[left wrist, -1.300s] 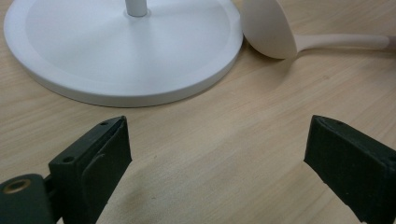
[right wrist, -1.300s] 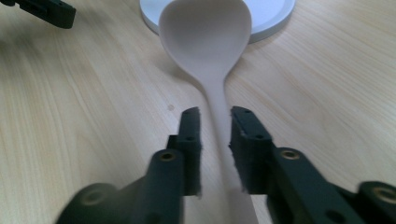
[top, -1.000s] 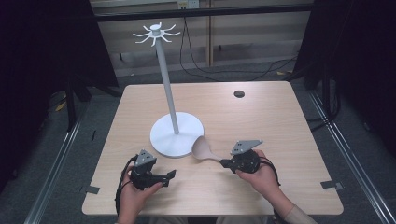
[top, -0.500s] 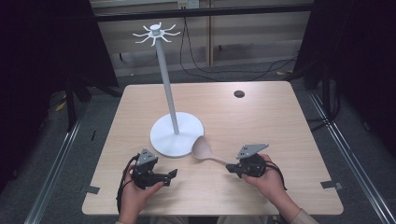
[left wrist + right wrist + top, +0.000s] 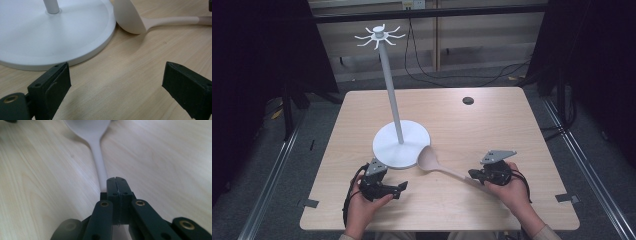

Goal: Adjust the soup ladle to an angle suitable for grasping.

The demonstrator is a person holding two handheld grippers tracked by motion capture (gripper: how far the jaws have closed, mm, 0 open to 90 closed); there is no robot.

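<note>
Near the table's front edge, left gripper (image 5: 402, 187) rests with jaws wide apart, nothing between them. White stand (image 5: 401, 145) sits just behind it, its base touching the spoon (image 5: 430, 159) bowl. Right gripper (image 5: 473, 174) is clamped tight on the spoon handle, spoon low over the table (image 5: 492, 120).

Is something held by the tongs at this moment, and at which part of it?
The right tongs are shut on the far end of the handle of the spoon. The left tongs stand open and hold nothing.
</note>
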